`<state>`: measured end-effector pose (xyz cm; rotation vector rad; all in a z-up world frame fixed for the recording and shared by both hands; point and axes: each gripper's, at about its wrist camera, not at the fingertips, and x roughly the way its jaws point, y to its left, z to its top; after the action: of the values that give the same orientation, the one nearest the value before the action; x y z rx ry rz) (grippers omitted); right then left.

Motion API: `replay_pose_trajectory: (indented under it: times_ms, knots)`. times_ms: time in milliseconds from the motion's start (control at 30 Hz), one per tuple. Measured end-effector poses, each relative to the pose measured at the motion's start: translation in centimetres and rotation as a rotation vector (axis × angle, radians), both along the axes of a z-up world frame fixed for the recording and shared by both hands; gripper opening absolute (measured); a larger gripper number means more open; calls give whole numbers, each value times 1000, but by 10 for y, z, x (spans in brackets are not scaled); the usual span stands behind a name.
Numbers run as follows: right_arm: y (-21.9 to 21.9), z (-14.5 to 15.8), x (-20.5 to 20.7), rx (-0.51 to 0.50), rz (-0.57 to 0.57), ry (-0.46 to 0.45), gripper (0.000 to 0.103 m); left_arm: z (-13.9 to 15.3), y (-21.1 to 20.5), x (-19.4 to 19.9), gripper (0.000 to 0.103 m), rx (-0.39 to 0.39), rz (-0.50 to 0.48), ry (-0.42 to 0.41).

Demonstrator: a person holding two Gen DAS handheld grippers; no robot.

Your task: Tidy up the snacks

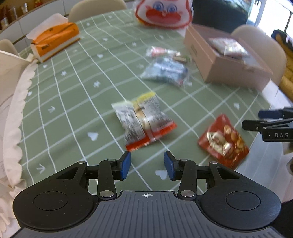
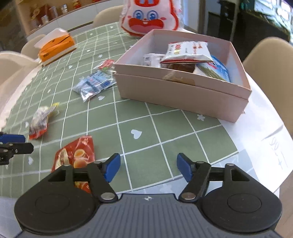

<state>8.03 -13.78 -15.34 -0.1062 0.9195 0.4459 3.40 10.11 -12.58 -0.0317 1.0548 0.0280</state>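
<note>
Four loose snack packets lay on the green checked tabletop (image 2: 164, 139) while several more already sat inside the pink cardboard box (image 2: 183, 95) at the far right, so the sorting looked partly done and the step in hand was picking the next packet. The left claw (image 1: 147, 163) hung open and empty, its blue pads well apart, pointed at the silver, yellow and orange packet (image 1: 144, 120) lying just beyond its tips. The right claw (image 2: 148, 164) was likewise spread wide and held nothing; the red nut packet (image 2: 77, 155) lay near its left pad, partly hidden under the claw body. Farther off, a blue and white packet (image 2: 94, 85) and a small clear packet with red print (image 2: 107, 65) rested close to the box's left wall. An orange tissue box (image 1: 55, 40) and a rabbit-faced bag (image 2: 150, 16) stood at the far side, apart from the work. Both views were blurred, so print on the wrappers could not be read. Next, the left claw would likely need to lower over the silver packet, straddle its crinkled edge and close gently, since the slack wrapper could slip, then carry it right to the box.
</note>
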Motion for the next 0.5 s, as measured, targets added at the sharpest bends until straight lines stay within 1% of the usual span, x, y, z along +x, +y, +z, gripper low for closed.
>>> replay_pose_trajectory:
  times_ms: [33,67,100,133,233,267,300,333,367,400,433,500]
  knots:
    - [2,-2,-3,-17,14,-20,71,-2,-3,0,45,4,-6,9]
    - [2,-3,-7,-28,17,-43,76,-4,-5,0,47,8,-10,15]
    - [1,-5,-8,-26,-7,-46,81,-5,-8,-1,49,17,-13,16]
    - [-4,-7,-8,-2,-39,-43,86,-5,-9,-1,50,20,-15,18]
    - [-7,-9,-12,2,-32,-75,87,-4,-11,1,58,7,-10,25]
    - [-8,-10,-13,7,-35,-80,87,-5,-12,2,65,1,-12,28]
    - [-9,-10,-14,8,-34,-87,87,-5,-13,3,75,-9,-17,32]
    - [-10,-11,-16,12,-35,-95,87,-6,-15,5,82,-25,-25,37]
    - [-11,-12,-17,17,-38,-106,87,-7,-16,7,91,-50,-31,42]
    - [-11,-13,-19,19,-42,-113,88,-7,-15,9,91,-80,-24,45]
    - [-11,-13,-20,21,-48,-120,88,-5,-13,10,89,-115,-1,41]
    - [-11,-14,-21,24,-51,-130,88,3,-5,7,76,-193,71,-3]
